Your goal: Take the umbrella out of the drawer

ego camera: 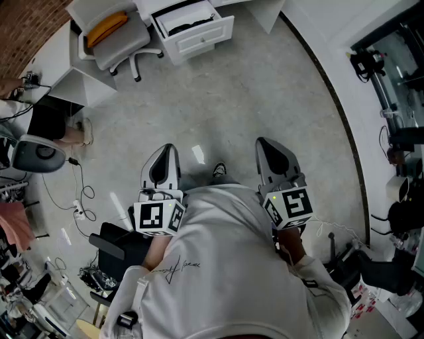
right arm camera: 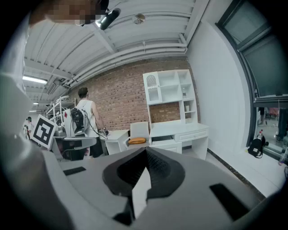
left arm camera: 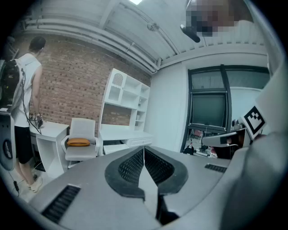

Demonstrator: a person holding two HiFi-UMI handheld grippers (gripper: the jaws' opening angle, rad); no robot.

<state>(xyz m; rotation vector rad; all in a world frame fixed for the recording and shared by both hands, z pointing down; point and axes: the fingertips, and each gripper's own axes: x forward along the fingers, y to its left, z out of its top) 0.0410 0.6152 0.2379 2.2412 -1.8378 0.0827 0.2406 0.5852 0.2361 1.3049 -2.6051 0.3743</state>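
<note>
Watching from the side here. The person has both tools up in front of their chest, side by side and tipped slightly down at the floor. The left gripper (ego camera: 167,147) has its jaws pressed together with nothing between them. The right gripper (ego camera: 262,142) is the same: closed tight and empty.

The drawer (ego camera: 193,30) is well apart from them, at roughly 12 o'clock from where the person stands, maybe a touch toward 11. It's pulled out of the white desk (ego camera: 265,10), and there's a dark thing lying inside. That looks like the umbrella (ego camera: 187,24), though it's too small from here to swear on it. Neither tool is anywhere near it.

Just to the left of the drawer, around 11 o'clock, is a white office chair (ego camera: 129,41) with an orange cushion (ego camera: 106,26) on the seat. A white shelf unit (right arm camera: 168,87) stands on the desk against the brick wall (right arm camera: 119,101). Off at about 10 o'clock a bystander (right arm camera: 84,117) in a white sleeveless top, wearing a black backpack, stands at another desk with their back to us.
</note>
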